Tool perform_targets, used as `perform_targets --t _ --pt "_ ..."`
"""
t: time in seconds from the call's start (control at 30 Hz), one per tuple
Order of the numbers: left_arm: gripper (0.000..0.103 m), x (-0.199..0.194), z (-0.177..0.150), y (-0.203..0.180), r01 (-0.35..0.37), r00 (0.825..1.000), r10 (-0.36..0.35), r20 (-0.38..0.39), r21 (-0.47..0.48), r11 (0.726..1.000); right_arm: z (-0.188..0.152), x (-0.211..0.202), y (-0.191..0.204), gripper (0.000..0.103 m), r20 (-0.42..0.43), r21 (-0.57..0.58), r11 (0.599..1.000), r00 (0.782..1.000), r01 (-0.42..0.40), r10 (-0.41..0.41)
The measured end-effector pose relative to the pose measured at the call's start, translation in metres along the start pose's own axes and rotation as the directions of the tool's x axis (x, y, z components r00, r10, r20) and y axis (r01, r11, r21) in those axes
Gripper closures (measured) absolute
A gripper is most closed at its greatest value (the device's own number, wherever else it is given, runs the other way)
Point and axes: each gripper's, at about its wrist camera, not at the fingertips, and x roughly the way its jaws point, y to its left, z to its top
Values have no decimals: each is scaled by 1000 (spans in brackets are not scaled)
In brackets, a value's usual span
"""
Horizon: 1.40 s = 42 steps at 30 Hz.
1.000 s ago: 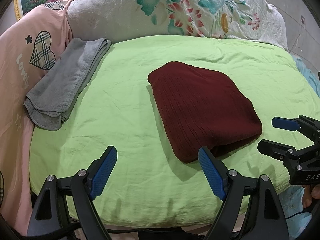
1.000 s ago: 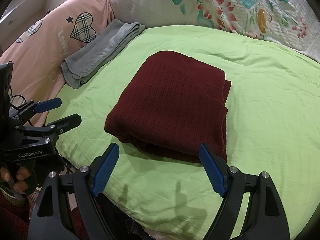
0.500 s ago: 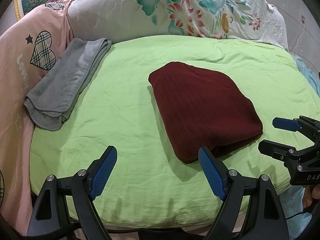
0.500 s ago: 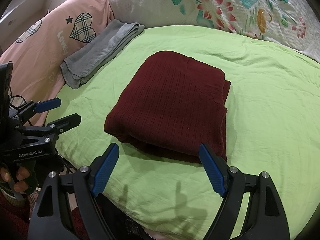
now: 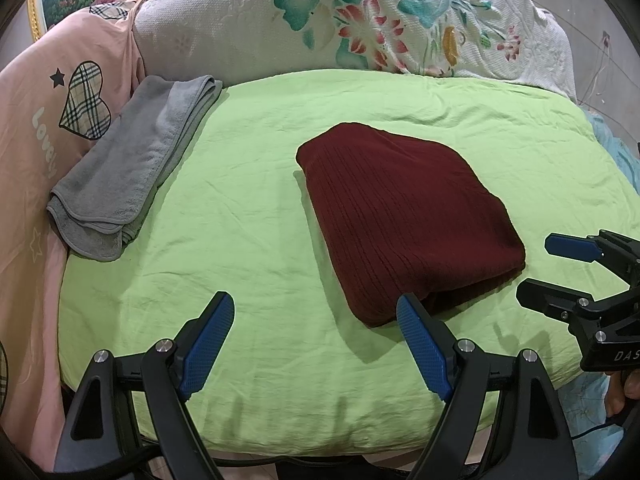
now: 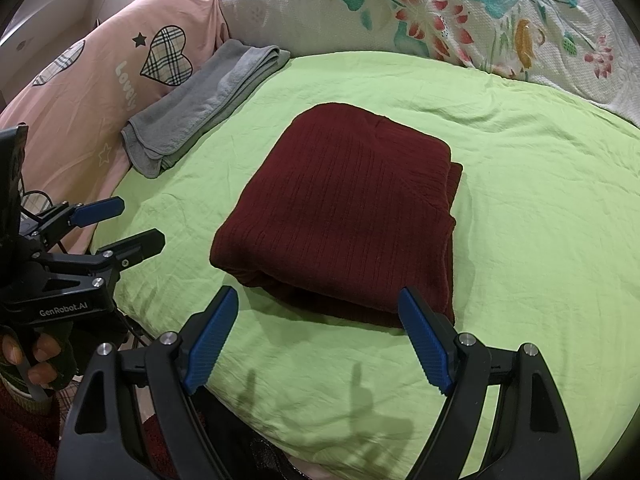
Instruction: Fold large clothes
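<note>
A dark red ribbed knit garment lies folded into a thick rectangle on the light green bedsheet. My left gripper hovers open over the sheet near the bed's front edge, its right fingertip close to the garment's near corner, with nothing between its blue pads. My right gripper is also open and empty, just in front of the garment's near folded edge. Each gripper shows in the other's view: the right gripper at the right edge, the left gripper at the left.
A folded grey towel lies at the sheet's left edge. A pink quilt with plaid hearts lies to the left and a white floral quilt at the back. A hand grips the left gripper's handle.
</note>
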Motion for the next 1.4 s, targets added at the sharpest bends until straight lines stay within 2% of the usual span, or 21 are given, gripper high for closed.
perform_targets --t 1.4 --pt "19 9 6 -3 8 1000 -7 -15 11 1000 4 4 -11 21 -5 4 1000 1000 -7 7"
